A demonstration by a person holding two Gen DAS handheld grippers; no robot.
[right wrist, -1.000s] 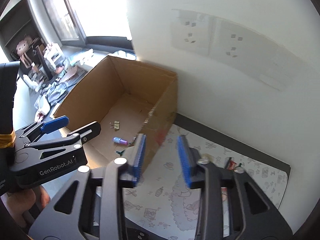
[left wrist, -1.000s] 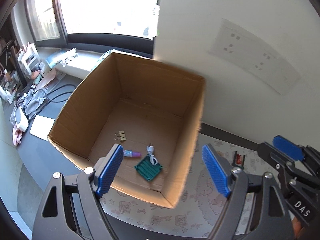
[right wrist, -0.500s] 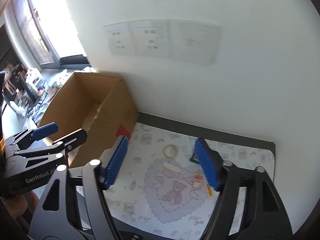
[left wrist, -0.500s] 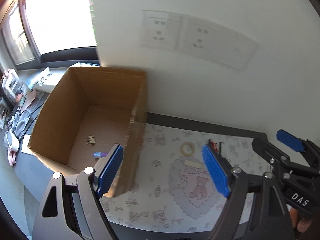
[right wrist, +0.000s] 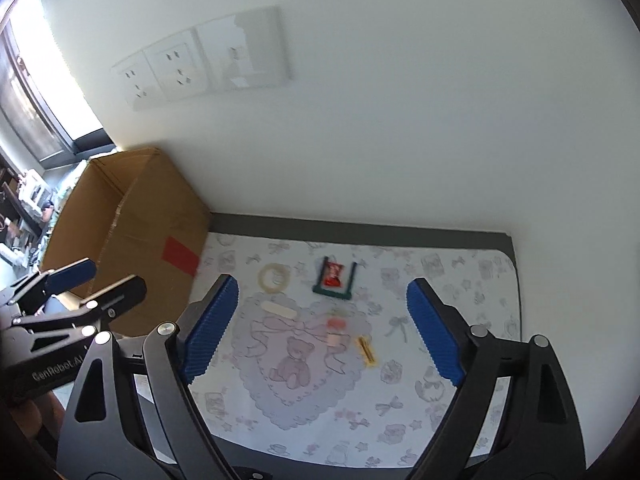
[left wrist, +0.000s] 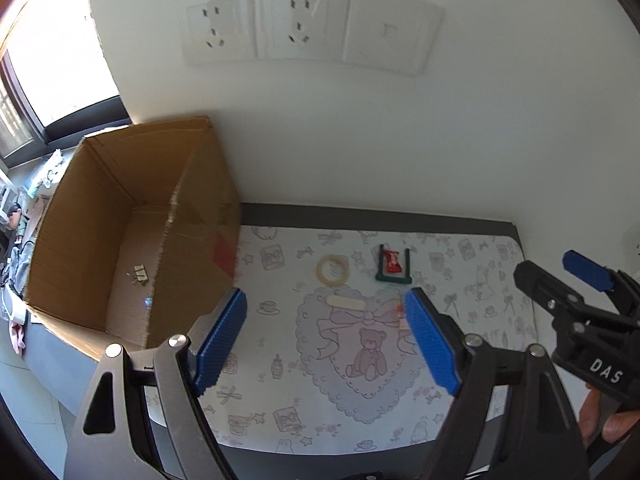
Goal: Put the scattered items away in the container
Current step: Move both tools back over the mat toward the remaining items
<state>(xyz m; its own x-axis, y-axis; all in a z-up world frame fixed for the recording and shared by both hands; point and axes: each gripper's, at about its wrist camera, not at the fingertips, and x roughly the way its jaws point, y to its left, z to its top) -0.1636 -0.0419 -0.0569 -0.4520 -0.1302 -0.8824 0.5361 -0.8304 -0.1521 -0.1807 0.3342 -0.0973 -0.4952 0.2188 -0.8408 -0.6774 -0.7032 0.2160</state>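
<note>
An open cardboard box (left wrist: 120, 220) stands at the left with small clips (left wrist: 140, 272) on its floor. On the patterned mat (left wrist: 480, 280) lie a tape ring (left wrist: 332, 270), a red packet (left wrist: 392, 262) on a green frame (left wrist: 394, 279) and a cream stick (left wrist: 345, 302). The right wrist view also shows a pink piece (right wrist: 336, 324) and a yellow stick (right wrist: 367, 351). My left gripper (left wrist: 324, 296) hangs open above the mat, empty. To its right, my right gripper (right wrist: 322, 282) hovers over the same items, its jaws opening with nothing between them.
A white wall with a row of sockets (left wrist: 304, 24) rises directly behind the mat. A window (left wrist: 40, 60) and cluttered surfaces (right wrist: 32, 196) lie beyond the box at the left. The dark tabletop (left wrist: 440, 220) borders the mat at the back.
Both views have swung right, from over the box to over the mat and its items. The right gripper's jaws have spread much wider. The left jaws kept their width.
</note>
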